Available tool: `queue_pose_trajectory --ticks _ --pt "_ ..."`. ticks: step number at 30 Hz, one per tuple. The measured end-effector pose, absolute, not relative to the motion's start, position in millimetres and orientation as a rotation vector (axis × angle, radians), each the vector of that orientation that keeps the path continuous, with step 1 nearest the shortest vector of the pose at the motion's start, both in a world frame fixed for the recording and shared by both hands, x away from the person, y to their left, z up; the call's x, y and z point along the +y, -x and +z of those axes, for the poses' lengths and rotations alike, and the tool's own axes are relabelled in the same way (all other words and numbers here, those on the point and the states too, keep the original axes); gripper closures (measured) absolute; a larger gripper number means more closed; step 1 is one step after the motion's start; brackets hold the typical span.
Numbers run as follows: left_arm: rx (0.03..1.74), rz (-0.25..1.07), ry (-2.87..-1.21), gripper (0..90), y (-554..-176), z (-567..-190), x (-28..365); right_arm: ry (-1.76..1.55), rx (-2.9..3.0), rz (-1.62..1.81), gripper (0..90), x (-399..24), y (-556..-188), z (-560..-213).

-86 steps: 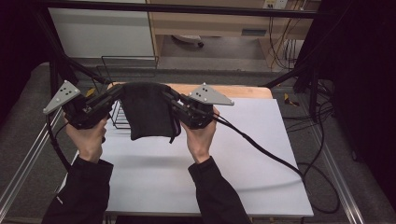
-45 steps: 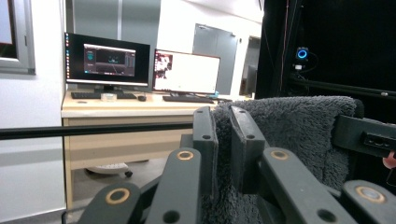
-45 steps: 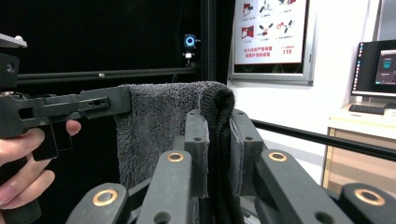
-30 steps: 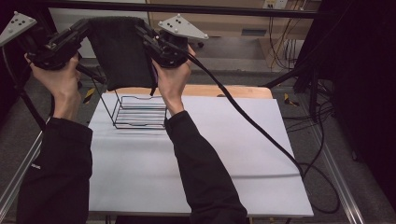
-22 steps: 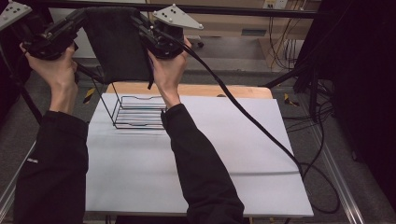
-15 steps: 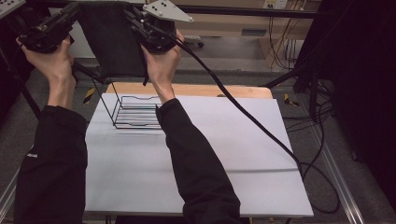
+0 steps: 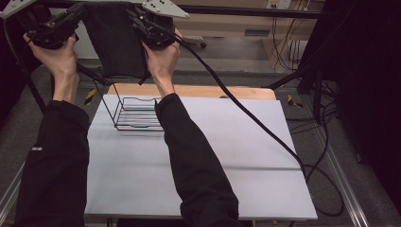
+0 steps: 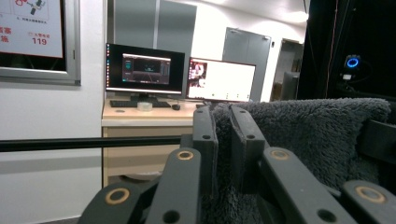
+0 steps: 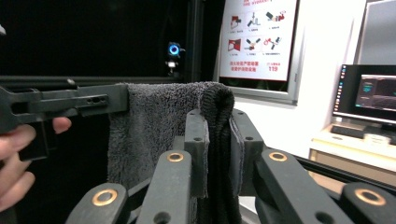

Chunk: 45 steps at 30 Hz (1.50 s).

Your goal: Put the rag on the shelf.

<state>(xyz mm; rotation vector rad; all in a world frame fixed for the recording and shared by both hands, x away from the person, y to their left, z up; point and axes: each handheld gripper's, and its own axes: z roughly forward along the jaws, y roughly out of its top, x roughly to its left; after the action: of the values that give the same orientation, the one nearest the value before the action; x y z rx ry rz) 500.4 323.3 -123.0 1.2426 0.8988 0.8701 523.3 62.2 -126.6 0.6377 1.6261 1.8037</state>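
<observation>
Towel (image 7: 116,42) of dark grey pile hangs stretched between the two claws, raised well above the desk (image 7: 198,179). We find the left claw (image 7: 71,19) clenched on one top corner of it: in the left gripper view the towel's edge (image 8: 224,154) sits pinched between the two black jaws, with the cloth spreading off to that claw's right. We find the right claw (image 7: 142,21) clenched on the opposite top corner; in the right gripper view the folded hem (image 9: 217,140) is nipped between its jaws and the cloth runs off to that claw's left. Below both claws, a black wire rack (image 7: 137,113) stands on the desk, well apart from the towel's lower edge.
</observation>
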Motion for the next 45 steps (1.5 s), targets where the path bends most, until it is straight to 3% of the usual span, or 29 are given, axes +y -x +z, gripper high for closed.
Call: queue_pose_trajectory --ticks 29,45 --pt "0.869 0.823 -1.363 81.5 -494.5 -181.2 329.2 -0.7 1.807 1.768 79.8 52.0 -527.8 -183.6" --pt "0.823 0.817 -1.356 81.5 -473.1 -187.8 332.9 -0.617 1.817 1.768 79.4 48.1 -510.5 -188.6"
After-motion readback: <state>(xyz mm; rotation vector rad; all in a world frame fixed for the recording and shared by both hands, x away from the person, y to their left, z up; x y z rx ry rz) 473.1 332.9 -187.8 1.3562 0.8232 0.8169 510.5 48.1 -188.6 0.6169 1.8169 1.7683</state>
